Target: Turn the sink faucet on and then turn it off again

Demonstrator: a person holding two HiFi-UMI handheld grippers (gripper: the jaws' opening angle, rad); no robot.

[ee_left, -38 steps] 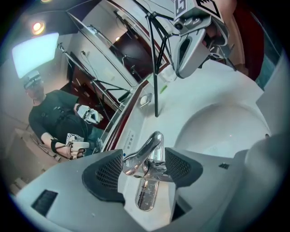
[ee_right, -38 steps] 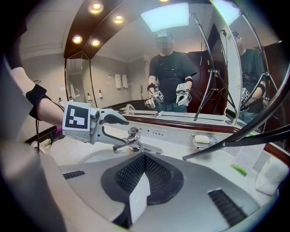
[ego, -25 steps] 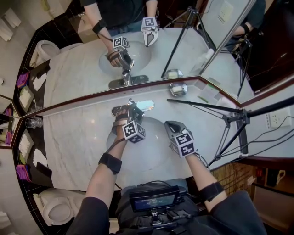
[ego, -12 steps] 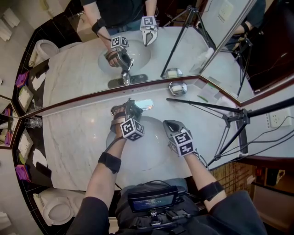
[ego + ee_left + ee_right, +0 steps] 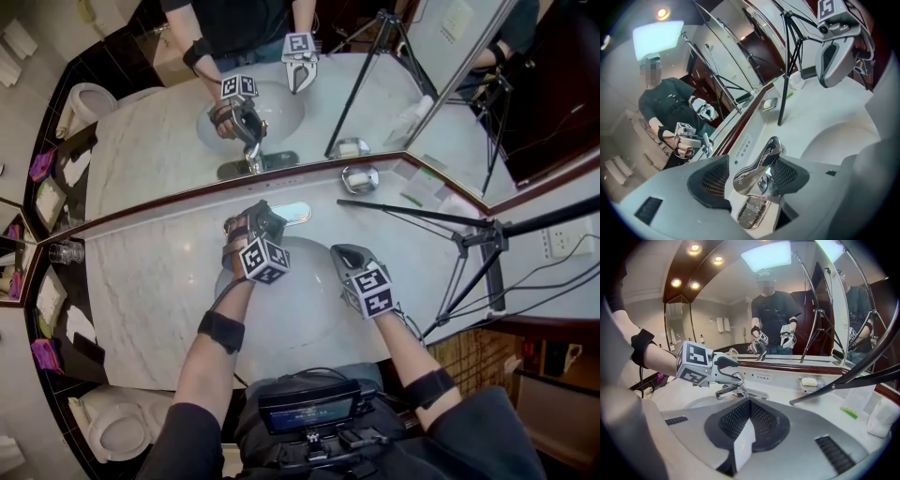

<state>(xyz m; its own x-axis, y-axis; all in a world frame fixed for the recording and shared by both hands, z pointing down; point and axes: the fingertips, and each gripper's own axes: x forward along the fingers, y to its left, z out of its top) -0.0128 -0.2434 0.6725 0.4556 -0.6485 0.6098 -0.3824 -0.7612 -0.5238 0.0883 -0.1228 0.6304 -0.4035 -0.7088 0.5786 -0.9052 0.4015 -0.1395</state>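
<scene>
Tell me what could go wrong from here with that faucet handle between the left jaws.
1. The shiny faucet handle sits between the left gripper's jaws with a gap at one pad, so it could slip free when the hand twists.
2. A hard shove might open the tap fully and splash past the basin, where the shut right gripper hangs.
3. The tripod leg lies across the counter; a wide swing might knock it.
</scene>
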